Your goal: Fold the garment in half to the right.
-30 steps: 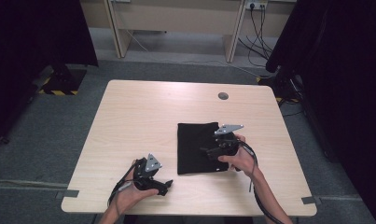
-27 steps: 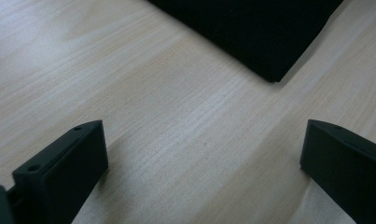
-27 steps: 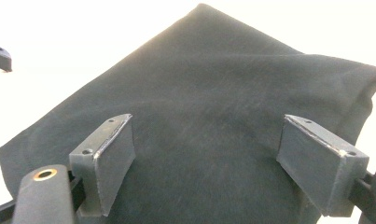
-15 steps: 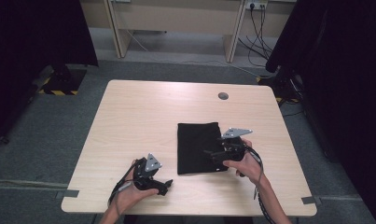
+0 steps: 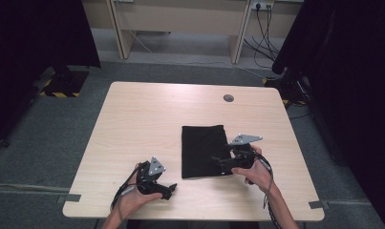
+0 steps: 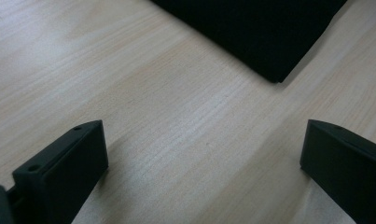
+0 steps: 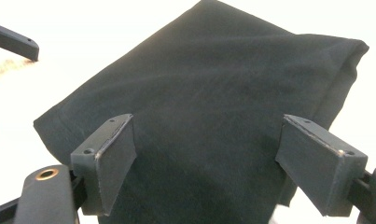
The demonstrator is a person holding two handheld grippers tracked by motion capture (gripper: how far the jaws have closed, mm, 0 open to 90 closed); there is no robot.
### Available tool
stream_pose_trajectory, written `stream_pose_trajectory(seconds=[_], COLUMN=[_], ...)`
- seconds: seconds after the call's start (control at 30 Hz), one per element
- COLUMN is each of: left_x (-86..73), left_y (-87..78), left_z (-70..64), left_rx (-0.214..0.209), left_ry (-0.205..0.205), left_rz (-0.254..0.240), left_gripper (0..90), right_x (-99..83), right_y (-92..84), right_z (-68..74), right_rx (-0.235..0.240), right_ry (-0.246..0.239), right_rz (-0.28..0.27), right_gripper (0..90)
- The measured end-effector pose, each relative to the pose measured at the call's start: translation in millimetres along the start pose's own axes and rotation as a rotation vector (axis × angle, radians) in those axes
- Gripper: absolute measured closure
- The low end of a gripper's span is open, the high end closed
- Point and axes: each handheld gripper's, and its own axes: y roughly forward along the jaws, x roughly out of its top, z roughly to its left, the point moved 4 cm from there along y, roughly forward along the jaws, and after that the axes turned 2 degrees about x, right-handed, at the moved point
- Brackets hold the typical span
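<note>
1. The folded black cloth (image 5: 204, 150) lies flat on the tabletop (image 5: 147, 119), right of centre — its long axis running from the person's edge toward the far edge.
2. The right hand-held gripper (image 5: 219, 160) hovers over its near right part, jaws wide, gripping nothing.
3. The left hand-held gripper (image 5: 170, 190) rests near the front edge — jaws wide, empty.

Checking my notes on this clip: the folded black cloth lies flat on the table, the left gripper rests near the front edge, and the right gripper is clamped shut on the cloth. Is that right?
Not quite. The right gripper is open: in the right gripper view its jaws stand wide apart over the folded black cloth, gripping nothing. The cloth does lie flat on the table, and the left gripper sits near the front edge.
</note>
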Motion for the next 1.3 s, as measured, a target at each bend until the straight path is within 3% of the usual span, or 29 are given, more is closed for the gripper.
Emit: stream_pose_trajectory(seconds=[1.3], left_x=[0.0], left_y=[0.0], left_z=[0.0], left_rx=[0.001], left_ry=[-0.001], left_rz=[0.000], left_gripper=[0.0], right_x=[-34.3], right_y=[-22.1], right_z=[-0.6], right_rx=[-0.018], right_ry=[0.003], right_rz=[0.017], right_gripper=[15.9])
